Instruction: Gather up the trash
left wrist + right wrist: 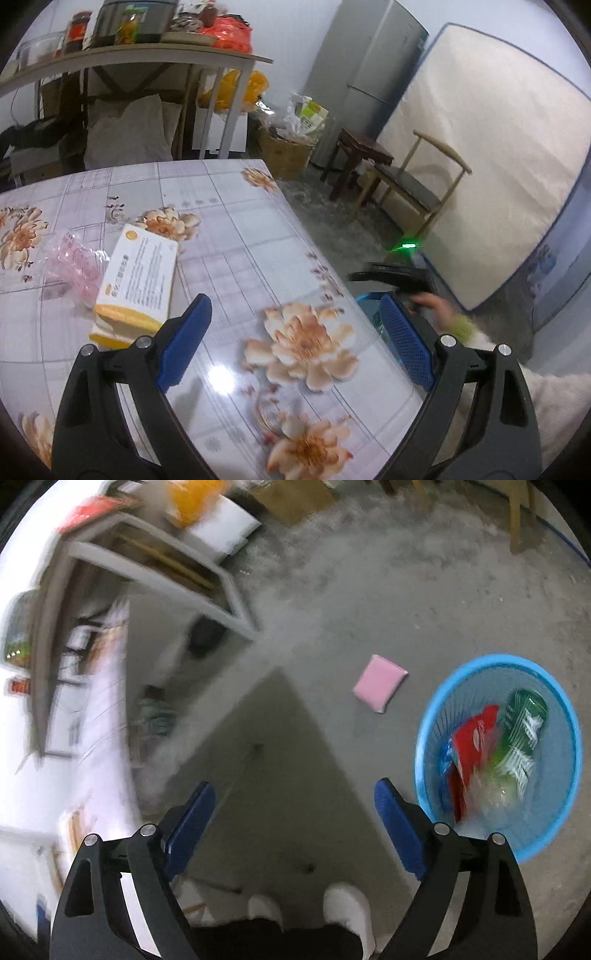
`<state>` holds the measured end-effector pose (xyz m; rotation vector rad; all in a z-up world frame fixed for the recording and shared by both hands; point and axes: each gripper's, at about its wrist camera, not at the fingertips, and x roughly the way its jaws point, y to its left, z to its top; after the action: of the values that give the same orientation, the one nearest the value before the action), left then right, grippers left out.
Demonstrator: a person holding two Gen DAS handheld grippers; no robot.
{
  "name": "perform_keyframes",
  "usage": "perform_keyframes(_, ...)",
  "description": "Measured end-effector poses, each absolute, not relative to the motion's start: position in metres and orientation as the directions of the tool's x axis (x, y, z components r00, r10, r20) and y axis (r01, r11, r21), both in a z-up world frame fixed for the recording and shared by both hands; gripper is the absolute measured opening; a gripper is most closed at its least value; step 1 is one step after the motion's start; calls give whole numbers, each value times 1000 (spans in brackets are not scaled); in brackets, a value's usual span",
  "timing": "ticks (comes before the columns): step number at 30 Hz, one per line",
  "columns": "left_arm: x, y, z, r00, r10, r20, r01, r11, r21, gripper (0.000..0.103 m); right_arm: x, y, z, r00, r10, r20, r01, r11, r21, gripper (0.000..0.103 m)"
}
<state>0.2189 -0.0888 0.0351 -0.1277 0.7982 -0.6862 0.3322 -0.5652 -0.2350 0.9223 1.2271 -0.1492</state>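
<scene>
1. While the left hand-held gripper hung wide and empty over the flowered tabletop, a yellow-and-white box lay at its ten o'clock, touching a pink wrapper.
2. Wide and empty too, the right hand-held gripper pointed at the floor.
3. A blue basket with wrappers sat at its three o'clock, a pink packet at one o'clock.
</scene>
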Motion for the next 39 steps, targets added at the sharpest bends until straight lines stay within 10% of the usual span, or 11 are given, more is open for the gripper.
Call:
perform_keyframes(12,284,-26,25,554,-551,-623,370,834,-409,91,454,-622,-467,64,364,-929,887,405,220,89)
perform_keyframes(31,337,-5,-15,529,-518,-672,265,854,-448,91,483,-617,-565,-116,118,-986,891,450,-51,92)
perform_keyframes(39,332,-6,-13,535,-524,-663,273,850,-451,91,467,-618,-525,-35,87,-996,882,471,10,53)
